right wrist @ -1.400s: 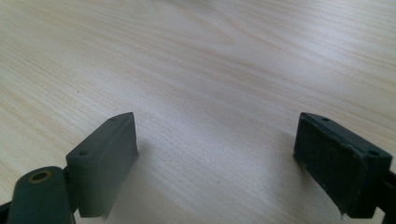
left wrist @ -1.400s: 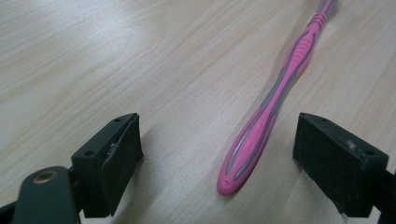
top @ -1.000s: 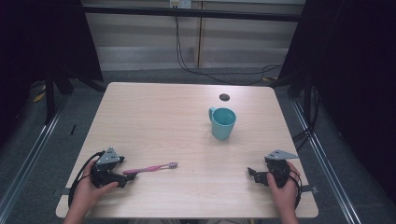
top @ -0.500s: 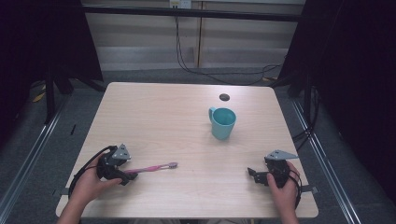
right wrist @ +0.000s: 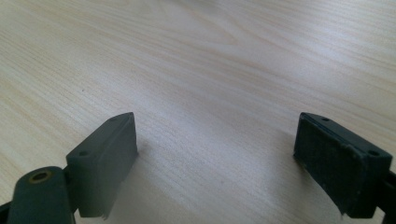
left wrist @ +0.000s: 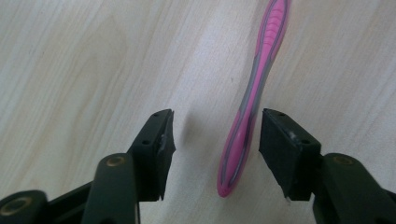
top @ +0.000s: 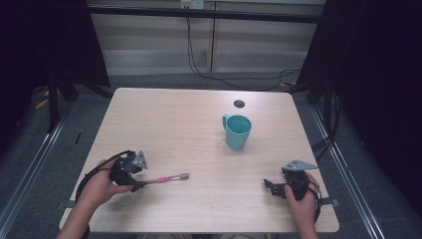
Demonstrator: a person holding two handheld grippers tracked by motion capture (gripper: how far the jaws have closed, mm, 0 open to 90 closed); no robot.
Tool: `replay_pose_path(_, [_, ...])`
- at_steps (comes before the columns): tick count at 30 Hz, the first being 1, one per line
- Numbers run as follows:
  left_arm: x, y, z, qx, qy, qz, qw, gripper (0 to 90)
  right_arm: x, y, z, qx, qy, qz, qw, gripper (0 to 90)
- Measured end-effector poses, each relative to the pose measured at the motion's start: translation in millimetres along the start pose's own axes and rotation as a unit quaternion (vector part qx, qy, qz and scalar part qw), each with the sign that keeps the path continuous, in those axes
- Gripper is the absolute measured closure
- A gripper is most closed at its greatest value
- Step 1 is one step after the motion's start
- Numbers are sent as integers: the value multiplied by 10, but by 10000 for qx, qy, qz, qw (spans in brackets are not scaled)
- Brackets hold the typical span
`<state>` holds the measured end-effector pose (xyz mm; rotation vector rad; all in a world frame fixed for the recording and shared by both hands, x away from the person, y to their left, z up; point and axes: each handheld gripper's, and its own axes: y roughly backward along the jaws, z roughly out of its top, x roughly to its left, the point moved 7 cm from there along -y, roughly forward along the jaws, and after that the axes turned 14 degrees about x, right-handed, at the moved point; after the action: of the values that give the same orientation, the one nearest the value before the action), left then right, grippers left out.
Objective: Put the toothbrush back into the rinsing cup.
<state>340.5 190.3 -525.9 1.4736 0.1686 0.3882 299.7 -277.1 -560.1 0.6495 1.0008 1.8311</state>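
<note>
Straddling the pink toothbrush [left wrist: 247, 126] handle, left gripper [left wrist: 215, 135] parted; right gripper [right wrist: 215, 154] wide open.

Teal cup [top: 237, 131] alone interrupts the table's [top: 164, 119] open middle.

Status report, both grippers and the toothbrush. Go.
Left gripper open, straddling pink toothbrush handle on table. Right gripper open, empty. Teal mug well clear.

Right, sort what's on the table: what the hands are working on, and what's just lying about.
In play:
- pink toothbrush, its handle end lying between the open jaws of the left claw
- left claw itself

Lying about:
- teal mug, upright, mid-table
- small dark disc beyond the mug
- right claw, open over bare wood; idle, by the look of it
</note>
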Motion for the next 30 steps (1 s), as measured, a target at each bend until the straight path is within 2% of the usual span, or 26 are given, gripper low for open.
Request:
replay_pose_path(7, [14,18,39,230,51,-261,9994,501,2,1,-1,6,-4,5,10000,130])
replay_pose_path(8, [10,19,39,321,-22,-286,9991,519,2,1,-1,5,-4,6,10000,130])
replay_pose_path(11, [-16,9,61,372,-54,-370,9986,561,2,1,-1,6,-1,6,10000,130])
replay_pose_path(12, [-18,10,78,493,-202,-357,9979,576,3,1,-1,6,-3,7,10000,130])
replay_pose_path(14, [-28,4,87,518,-159,-364,9979,624,2,1,-1,5,-2,6,10000,130])
replay_pose_path(16, [-39,-4,97,721,-252,-435,9961,652,3,1,-1,4,3,8,10000,130])
replay_pose_path(19, [-61,-35,114,767,-239,-492,9956,682,5,2,-2,13,-7,11,10000,130])
replay_pose_path(22, [-81,-66,113,843,-327,-565,9943,711,5,2,-2,14,-7,13,10000,130])
replay_pose_path(23, [-100,-77,124,812,-251,-683,9940,755,4,1,-1,4,6,11,10000,130])
replay_pose_path(25, [-105,-76,129,847,-245,-724,9935,779,4,1,-1,4,6,14,10000,131])
replay_pose_path(27, [-104,-75,130,881,-269,-734,9930,783,5,1,-1,5,2,16,10000,131])
replay_pose_path(30, [-109,-71,134,876,-146,-856,9924,790,8,2,-3,16,-15,20,10000,131])
